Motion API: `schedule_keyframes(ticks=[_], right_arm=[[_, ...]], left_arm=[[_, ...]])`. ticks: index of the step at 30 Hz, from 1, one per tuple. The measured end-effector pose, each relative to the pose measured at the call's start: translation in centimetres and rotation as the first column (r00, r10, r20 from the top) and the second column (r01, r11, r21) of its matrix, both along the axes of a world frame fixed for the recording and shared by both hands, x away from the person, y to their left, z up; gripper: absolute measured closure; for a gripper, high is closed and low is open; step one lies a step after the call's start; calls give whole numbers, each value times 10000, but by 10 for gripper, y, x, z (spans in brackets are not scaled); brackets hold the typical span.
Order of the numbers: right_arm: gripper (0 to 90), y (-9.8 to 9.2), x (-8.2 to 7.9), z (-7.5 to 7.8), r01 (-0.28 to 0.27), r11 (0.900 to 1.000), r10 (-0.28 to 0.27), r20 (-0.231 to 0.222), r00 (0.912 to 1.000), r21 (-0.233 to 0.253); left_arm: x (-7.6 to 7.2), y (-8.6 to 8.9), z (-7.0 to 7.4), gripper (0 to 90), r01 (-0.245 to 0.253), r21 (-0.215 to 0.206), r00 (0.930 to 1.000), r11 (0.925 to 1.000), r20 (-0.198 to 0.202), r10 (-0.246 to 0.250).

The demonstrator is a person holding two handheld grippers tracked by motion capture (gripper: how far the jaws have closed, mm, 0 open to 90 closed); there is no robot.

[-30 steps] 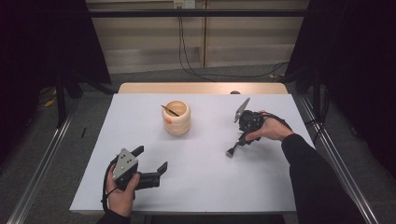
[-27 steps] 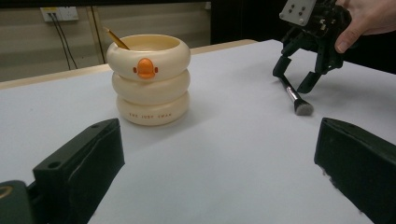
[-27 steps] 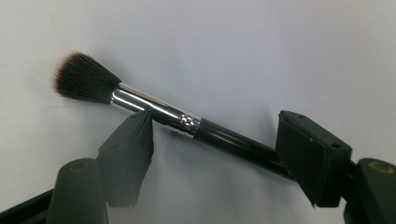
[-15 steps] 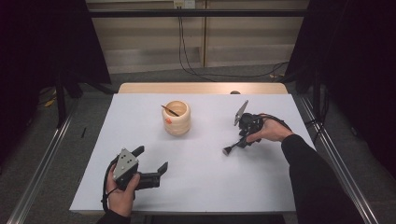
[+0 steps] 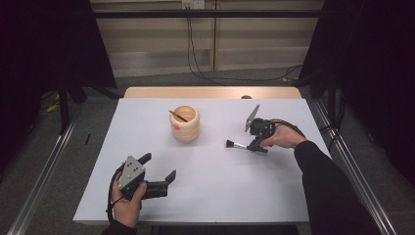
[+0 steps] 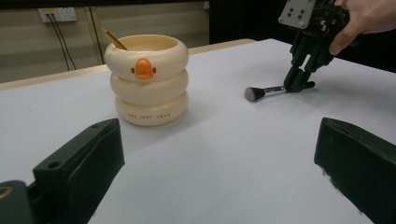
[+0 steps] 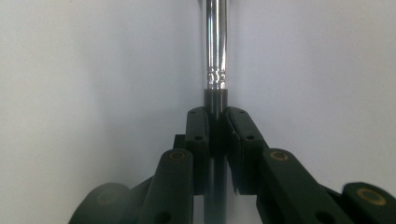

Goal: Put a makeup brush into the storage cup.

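- Since the earlier pictures, the right gripper [image 5: 256, 145] had moved a little to the left over the worktop [image 5: 215, 196] and carried the brush [image 5: 234, 144] with it, so the bristles came nearer to the cup.
- Its fingers [image 7: 198, 135] were pinching the dark handle of the brush, one on each side, and the silver ferrule went straight out ahead of them in the right gripper view.
- In the left gripper view, the brush [image 6: 264, 92] lay low and almost flat over the white worktop, its dark bristle head pointing toward the cream cup [image 6: 146, 78]; I could not tell if the bristles touched the surface.
- That cup [image 5: 185, 123], shaped like three stacked rings with a small orange mark on it, stood near the middle of the worktop, with a thin stick [image 5: 179, 116] leaning inside.
- At the near left part of the worktop, the left gripper [image 5: 157, 170] had kept its place, with its fingers [image 6: 81, 161] spread wide and nothing between them.
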State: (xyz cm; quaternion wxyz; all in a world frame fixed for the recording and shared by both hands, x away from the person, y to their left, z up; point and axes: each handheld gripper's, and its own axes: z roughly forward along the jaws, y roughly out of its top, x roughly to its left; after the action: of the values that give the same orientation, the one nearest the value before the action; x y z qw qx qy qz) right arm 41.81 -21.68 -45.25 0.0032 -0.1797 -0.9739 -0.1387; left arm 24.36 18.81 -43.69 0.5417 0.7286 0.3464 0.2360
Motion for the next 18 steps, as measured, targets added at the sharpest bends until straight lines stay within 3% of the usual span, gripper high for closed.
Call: schedule_keyframes(ticks=[18], right_arm=[[797,-4,2,2,1223,9925,-1225,-658,9903,-60]], left_arm=[[1,1,0,11,-95,-15,10000,10000,13,95]])
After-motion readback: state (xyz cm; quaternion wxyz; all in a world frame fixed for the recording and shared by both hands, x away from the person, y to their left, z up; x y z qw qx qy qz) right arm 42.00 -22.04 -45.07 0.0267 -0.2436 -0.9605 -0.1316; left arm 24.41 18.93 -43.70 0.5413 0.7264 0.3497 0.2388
